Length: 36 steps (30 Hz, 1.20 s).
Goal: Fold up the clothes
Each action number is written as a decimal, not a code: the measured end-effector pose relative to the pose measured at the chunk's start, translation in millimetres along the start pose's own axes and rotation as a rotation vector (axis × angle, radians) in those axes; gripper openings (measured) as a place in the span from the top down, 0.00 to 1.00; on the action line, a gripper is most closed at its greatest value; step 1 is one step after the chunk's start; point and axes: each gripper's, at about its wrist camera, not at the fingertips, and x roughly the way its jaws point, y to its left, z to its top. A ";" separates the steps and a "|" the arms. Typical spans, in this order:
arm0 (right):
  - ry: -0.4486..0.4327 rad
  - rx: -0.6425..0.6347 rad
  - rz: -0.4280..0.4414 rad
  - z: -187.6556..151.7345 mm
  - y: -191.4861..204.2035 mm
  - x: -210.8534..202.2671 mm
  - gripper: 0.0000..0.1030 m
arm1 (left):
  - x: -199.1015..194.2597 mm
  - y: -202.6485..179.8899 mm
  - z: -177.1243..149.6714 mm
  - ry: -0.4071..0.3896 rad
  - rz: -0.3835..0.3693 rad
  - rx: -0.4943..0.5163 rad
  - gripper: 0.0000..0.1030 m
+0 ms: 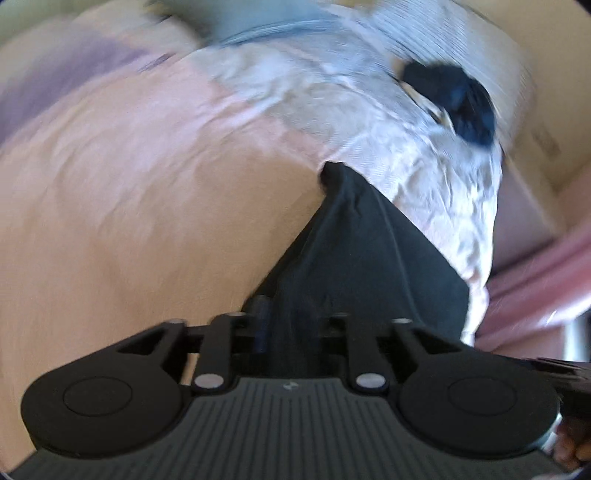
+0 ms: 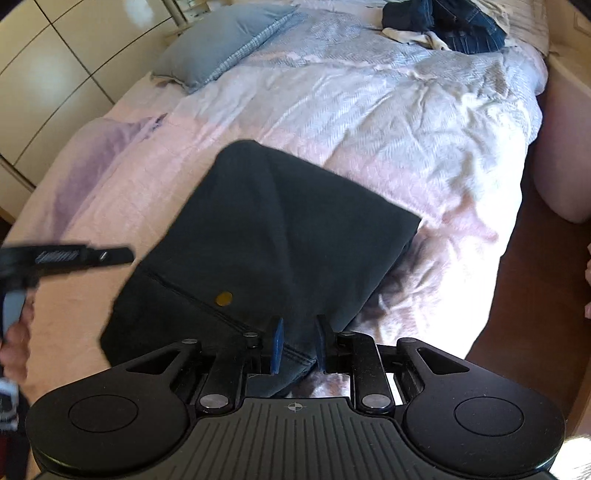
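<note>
Left wrist view motion-blurred throughout; dark garment point(image 1: 354, 258) drapes over the fingers, hiding the right one. Right wrist view: left gripper point(image 2: 66, 256) smeared at 9 o'clock; jeans pile point(image 2: 454, 26) cut off at 1 o'clock.

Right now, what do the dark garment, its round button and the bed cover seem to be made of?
The dark garment looks like thick woven cotton, matte, with a stitched seam; trousers, probably. Its round button seems to be brass-coloured metal, though the look leaves this open. The bed cover looks like light woven cotton, with a herringbone texture and many creases.
</note>
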 end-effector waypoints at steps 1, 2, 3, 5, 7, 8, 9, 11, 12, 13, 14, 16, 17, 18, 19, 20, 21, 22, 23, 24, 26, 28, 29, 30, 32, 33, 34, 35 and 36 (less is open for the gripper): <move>0.020 -0.019 -0.004 8.2 -0.2 -3.2 0.65 | -10.2 6.0 -4.4 0.009 0.001 -0.052 0.72; 0.039 -0.038 -0.009 16.4 -0.5 -6.5 0.53 | -17.9 10.3 -8.9 0.019 0.014 -0.090 0.72; 0.048 -0.070 -0.006 24.2 1.9 -8.5 0.49 | -25.2 14.5 -13.5 0.029 0.027 -0.127 0.69; 0.065 -0.147 0.010 40.6 8.6 -11.5 0.49 | -36.8 20.9 -23.9 0.042 0.058 -0.188 0.67; 0.081 -0.214 0.040 56.9 14.7 -12.1 0.48 | -45.6 24.1 -33.9 0.043 0.072 -0.250 0.66; 0.092 -0.249 0.062 65.7 17.0 -10.5 0.48 | -48.7 25.0 -38.6 0.041 0.076 -0.284 0.65; 0.103 -0.282 0.081 73.4 19.5 -8.2 0.47 | -51.0 25.6 -43.3 0.036 0.082 -0.324 0.63; 0.130 -0.347 0.112 87.8 22.6 -0.7 0.47 | -53.3 25.2 -53.3 0.020 0.107 -0.418 0.63; 0.148 -0.378 0.132 94.8 22.5 4.8 0.47 | -53.9 23.6 -58.0 0.011 0.123 -0.467 0.63; 0.167 -0.410 0.154 101.8 22.0 10.8 0.46 | -53.9 20.5 -62.6 0.002 0.137 -0.519 0.63; 0.193 -0.443 0.178 108.3 20.3 18.3 0.46 | -53.7 16.5 -67.9 -0.012 0.146 -0.571 0.63; 0.247 -0.517 0.231 120.1 15.7 32.7 0.46 | -53.0 8.2 -78.5 -0.041 0.162 -0.676 0.63; 0.265 -0.562 0.255 125.7 11.3 38.2 0.46 | -51.4 2.5 -85.0 -0.062 0.163 -0.725 0.62; 0.281 -0.608 0.278 131.4 6.5 43.5 0.46 | -49.9 -3.3 -91.4 -0.083 0.164 -0.775 0.61; 0.295 -0.643 0.297 138.4 1.1 49.0 0.46 | -48.1 -8.9 -97.9 -0.105 0.164 -0.823 0.59; 0.310 -0.663 0.314 145.9 -6.5 54.6 0.46 | -45.6 -13.6 -104.6 -0.126 0.159 -0.862 0.57; 0.325 -0.678 0.331 153.6 -14.6 60.2 0.46 | -43.1 -18.4 -111.2 -0.147 0.155 -0.901 0.56; 0.341 -0.680 0.348 161.2 -22.7 65.7 0.45 | -40.4 -22.9 -118.0 -0.168 0.149 -0.937 0.55; 0.357 -0.678 0.365 168.9 -30.8 71.3 0.39 | -36.6 -25.8 -124.8 -0.187 0.132 -0.961 0.53; 0.366 -0.670 0.377 175.1 -37.1 76.4 0.31 | -31.5 -26.1 -129.3 -0.198 0.114 -0.966 0.51; 0.380 -0.651 0.397 186.9 -48.8 86.6 0.28 | -21.3 -26.8 -138.4 -0.220 0.078 -0.977 0.48; 0.396 -0.629 0.418 196.6 -58.8 97.1 0.26 | -9.8 -22.5 -147.1 -0.229 0.048 -0.980 0.44; 0.404 -0.616 0.428 200.0 -62.6 102.7 0.25 | -3.2 -18.7 -149.4 -0.228 0.033 -0.979 0.44; 0.413 -0.602 0.439 203.3 -66.4 108.2 0.24 | 3.3 -15.1 -151.6 -0.227 0.020 -0.977 0.44; 0.435 -0.582 0.456 206.2 -71.9 120.0 0.23 | 14.2 -9.3 -155.6 -0.235 -0.002 -0.977 0.41; 0.447 -0.578 0.463 206.2 -74.3 126.5 0.22 | 18.6 -6.0 -157.8 -0.246 -0.026 -0.983 0.41; 0.459 -0.576 0.470 205.9 -76.6 133.1 0.22 | 22.9 -2.9 -160.1 -0.256 -0.051 -0.989 0.40; 0.469 -0.574 0.481 204.9 -78.4 138.9 0.20 | 27.2 -0.5 -163.3 -0.265 -0.078 -0.996 0.38; 0.475 -0.573 0.495 203.8 -80.0 144.8 0.19 | 31.6 1.9 -166.3 -0.272 -0.104 -1.002 0.36</move>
